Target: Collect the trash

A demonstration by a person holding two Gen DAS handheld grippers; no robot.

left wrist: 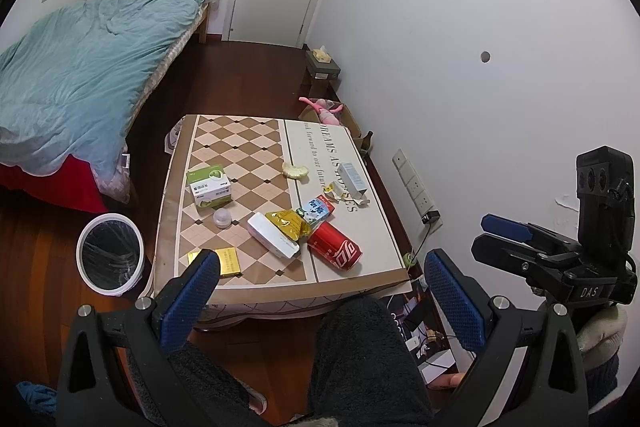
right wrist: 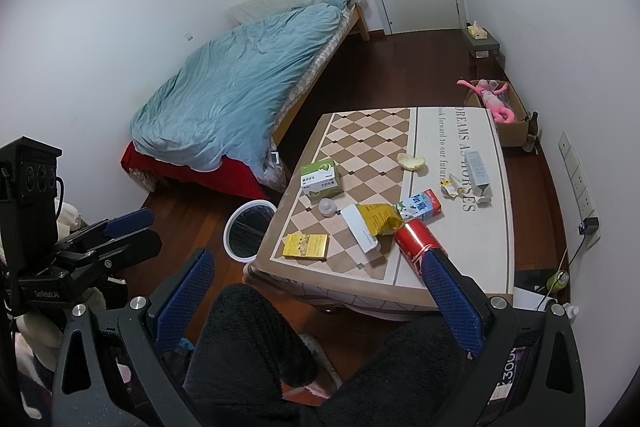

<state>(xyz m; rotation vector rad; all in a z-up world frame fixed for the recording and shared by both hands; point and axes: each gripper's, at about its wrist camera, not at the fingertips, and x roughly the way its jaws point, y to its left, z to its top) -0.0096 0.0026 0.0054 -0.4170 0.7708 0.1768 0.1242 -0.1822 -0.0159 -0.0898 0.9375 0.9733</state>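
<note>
Both claws wide, empty: left gripper, right gripper. Red can just ahead (light, slippery, dentable); gripped best across mid-body.

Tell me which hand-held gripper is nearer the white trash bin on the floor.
Left. The bin stands at the table's left side, below and ahead of the left hand-held gripper; the right hand-held gripper is held farther right, nearer the red can.

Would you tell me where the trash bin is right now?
The trash bin stands on the floor by the table's near left corner, between table and bed.
</note>
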